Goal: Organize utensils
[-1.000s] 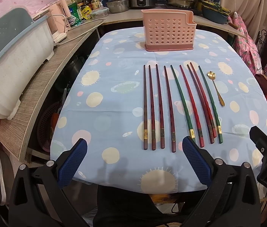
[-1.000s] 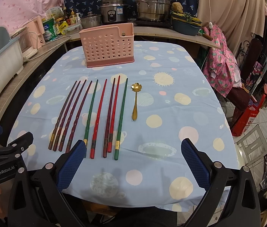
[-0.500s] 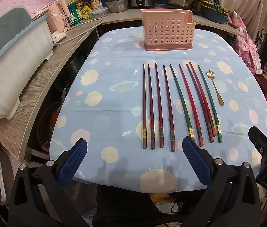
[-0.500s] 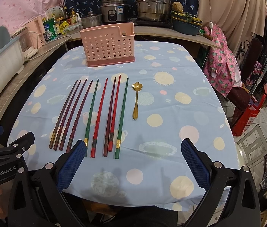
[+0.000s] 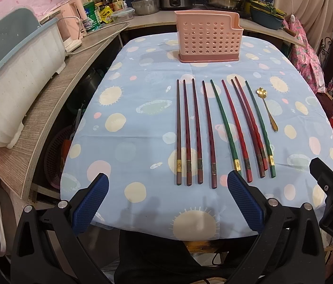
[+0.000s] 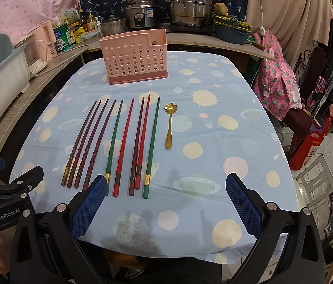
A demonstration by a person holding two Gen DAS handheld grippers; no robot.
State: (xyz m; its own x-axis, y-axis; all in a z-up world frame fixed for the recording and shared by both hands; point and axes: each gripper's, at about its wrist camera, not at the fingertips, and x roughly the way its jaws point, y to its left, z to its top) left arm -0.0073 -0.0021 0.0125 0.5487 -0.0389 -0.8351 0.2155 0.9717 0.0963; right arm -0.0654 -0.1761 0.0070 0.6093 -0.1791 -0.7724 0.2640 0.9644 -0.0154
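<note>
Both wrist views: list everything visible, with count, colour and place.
chopsticks: nine; four dark brown-red, two green, three red or maroon; in a row mid-table
spoon: one, gold, right of the chopsticks
utensil holder: one, pink, perforated, far end of table
tablecloth: one, pale blue with spots
pots and rice cooker: metal, counter behind
dish rack: one, white and grey-blue, left counter
kettle: one, pink, left counter
left tool: black with blue pads, open, at the near edge
right tool: same, open, at the near edge

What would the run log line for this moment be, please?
left gripper: open | right gripper: open | chopsticks, spoon: on table | holder: empty
</note>
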